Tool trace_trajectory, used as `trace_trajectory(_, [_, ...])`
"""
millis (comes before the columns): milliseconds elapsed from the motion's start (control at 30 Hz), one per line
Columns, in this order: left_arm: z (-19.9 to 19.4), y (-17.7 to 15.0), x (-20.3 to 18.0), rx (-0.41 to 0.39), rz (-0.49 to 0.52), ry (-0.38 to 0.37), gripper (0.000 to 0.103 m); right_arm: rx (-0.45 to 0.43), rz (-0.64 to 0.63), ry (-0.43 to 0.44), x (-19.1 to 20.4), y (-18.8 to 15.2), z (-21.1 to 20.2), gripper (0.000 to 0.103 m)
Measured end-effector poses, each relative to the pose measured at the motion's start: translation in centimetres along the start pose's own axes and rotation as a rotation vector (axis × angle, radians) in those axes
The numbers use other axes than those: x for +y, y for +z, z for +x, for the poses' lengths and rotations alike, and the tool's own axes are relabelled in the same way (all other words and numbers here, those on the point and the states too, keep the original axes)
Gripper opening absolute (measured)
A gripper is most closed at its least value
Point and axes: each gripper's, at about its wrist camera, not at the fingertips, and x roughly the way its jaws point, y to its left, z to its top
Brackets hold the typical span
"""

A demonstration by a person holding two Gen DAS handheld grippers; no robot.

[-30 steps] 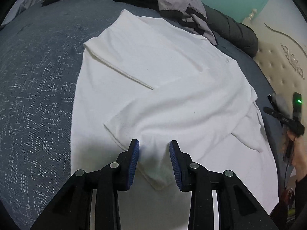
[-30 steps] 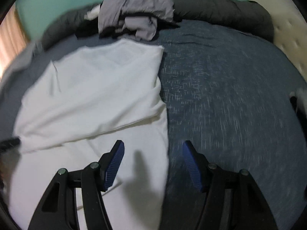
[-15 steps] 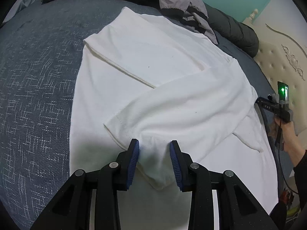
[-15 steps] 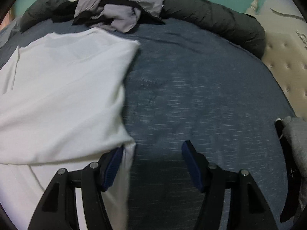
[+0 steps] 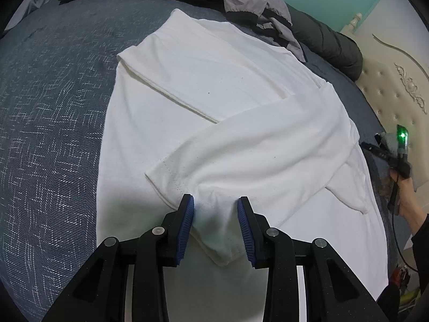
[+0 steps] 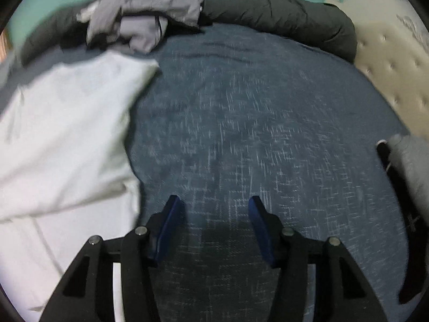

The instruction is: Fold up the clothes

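A white shirt [image 5: 214, 80] lies spread on the blue bedspread [image 5: 53, 107], one sleeve folded across its body. My left gripper [image 5: 214, 206] is closed on the end of that sleeve, and bunched cloth fills the gap between its blue pads. In the right wrist view the shirt [image 6: 67, 120] lies at the left. My right gripper [image 6: 215, 206] hovers over bare bedspread [image 6: 254, 134] beside the shirt's edge, its jaws closing with nothing between them. That right gripper [image 5: 399, 147] also shows at the left wrist view's right edge, green light on, held by a hand [image 5: 407, 196].
A heap of grey clothes [image 5: 254, 2] [image 6: 150, 13] rests at the far side against a dark rolled duvet [image 5: 327, 43] [image 6: 281, 24]. A cream tufted headboard [image 5: 388, 94] [image 6: 388, 61] bounds the right. A grey item [image 6: 410, 166] lies at the right edge.
My right gripper has slid rightward off the shirt onto bare bedspread, and its jaws have narrowed. My left gripper has kept still on the sleeve.
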Motion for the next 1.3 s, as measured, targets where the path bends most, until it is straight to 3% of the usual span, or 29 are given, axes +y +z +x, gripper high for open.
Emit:
trace_trajectory(233, [-0.6,0.5,-0.2,-0.003,-0.015,-0.012,0.044,-0.033,0.135,0.195,0.4,4.2,-0.4,0.056])
trace_trajectory(333, [-1.1,0.8,0.1,-0.004,-0.032,-0.03,0.044,-0.02,0.145,0.222,1.4,6.9,-0.1,0.058])
trace_trajectory(433, [-1.6,1.3,0.5,-0.006,-0.043,-0.041,0.044,0.045,0.122,0.235,2.4,10.2,2.0,0.061])
trace_trajectory(800, [-1.0,2.0,-0.1,0.007,-0.018,-0.043,0.046,0.16,0.074,0.162,6.6,18.0,8.2,0.061])
trace_trajectory(967, [-0.5,2.2,-0.1,0.012,-0.009,-0.05,0.046,0.264,-0.04,0.042,9.3,19.1,11.8,0.061])
trace_trajectory(1033, [-0.4,2.2,0.0,0.012,-0.007,-0.056,0.046,0.288,-0.048,0.027,9.7,19.0,12.9,0.044])
trace_trajectory(1067, [-0.4,2.2,0.0,0.012,-0.007,-0.058,0.046,0.285,-0.032,0.047,9.5,19.0,13.1,0.022])
trace_trajectory(1100, [-0.4,2.2,0.1,0.012,-0.007,-0.061,0.046,0.276,-0.018,0.064,9.3,19.1,13.2,0.012])
trace_trajectory(1167, [-0.4,2.2,0.1,0.011,-0.008,-0.066,0.046,0.249,-0.001,0.069,9.0,19.2,13.1,0.007])
trace_trajectory(1300, [-0.5,2.1,0.1,0.01,-0.004,-0.064,0.046,0.177,0.009,0.047,8.0,19.7,12.3,0.005])
